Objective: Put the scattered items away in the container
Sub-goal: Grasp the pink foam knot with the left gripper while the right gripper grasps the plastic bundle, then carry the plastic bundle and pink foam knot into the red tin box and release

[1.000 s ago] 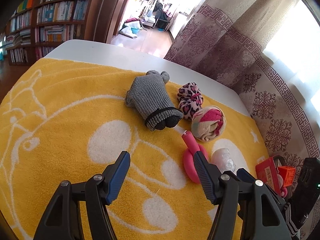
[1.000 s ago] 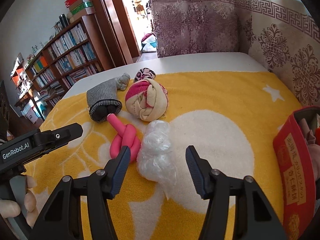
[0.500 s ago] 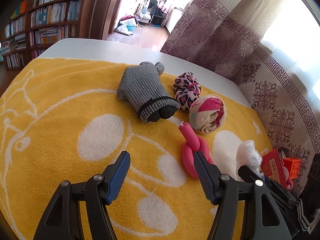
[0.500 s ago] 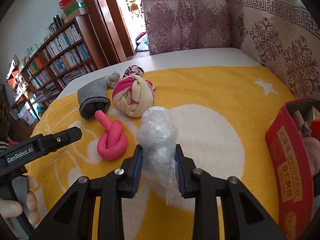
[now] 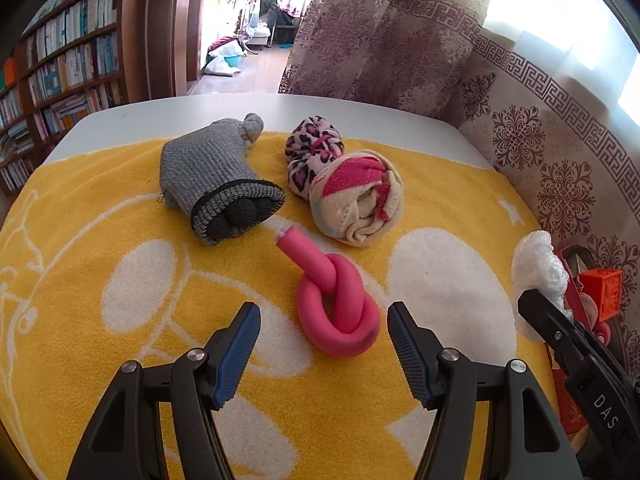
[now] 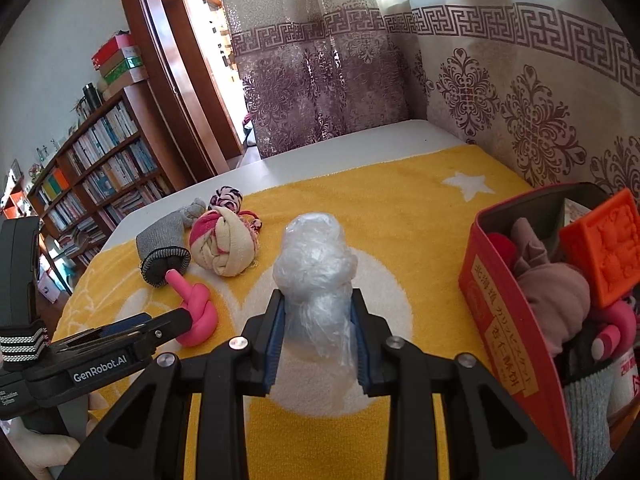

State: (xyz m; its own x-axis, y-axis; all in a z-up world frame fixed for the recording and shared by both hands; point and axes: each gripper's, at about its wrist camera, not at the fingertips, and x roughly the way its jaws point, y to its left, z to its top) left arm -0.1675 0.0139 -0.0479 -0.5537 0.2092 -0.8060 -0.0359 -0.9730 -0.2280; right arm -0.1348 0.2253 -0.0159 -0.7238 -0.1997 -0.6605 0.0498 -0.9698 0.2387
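Observation:
My right gripper (image 6: 318,340) is shut on a crumpled clear plastic bag (image 6: 316,268), lifted off the yellow towel (image 6: 380,208) and to the left of the red container (image 6: 508,320). That bag (image 5: 538,268) also shows at the right edge of the left wrist view. My left gripper (image 5: 322,346) stands open, its jaws on either side of the near end of a knotted pink foam tube (image 5: 334,300) without touching it. Behind the tube lie a grey rolled sock (image 5: 218,184), a pink-and-cream sock ball (image 5: 360,200) and a leopard-print bundle (image 5: 314,148).
The red container holds an orange block (image 6: 604,248), brownish cloth (image 6: 552,288) and pink pieces. Patterned curtains (image 6: 520,92) hang close behind the table's far and right sides. A bookshelf (image 6: 92,176) and a doorway stand beyond the left edge. A hand (image 6: 24,448) grips the left tool.
My right gripper closed on the plastic bag and lifted it toward the red container. My left gripper moved right, so the pink tube now sits between its open jaws.

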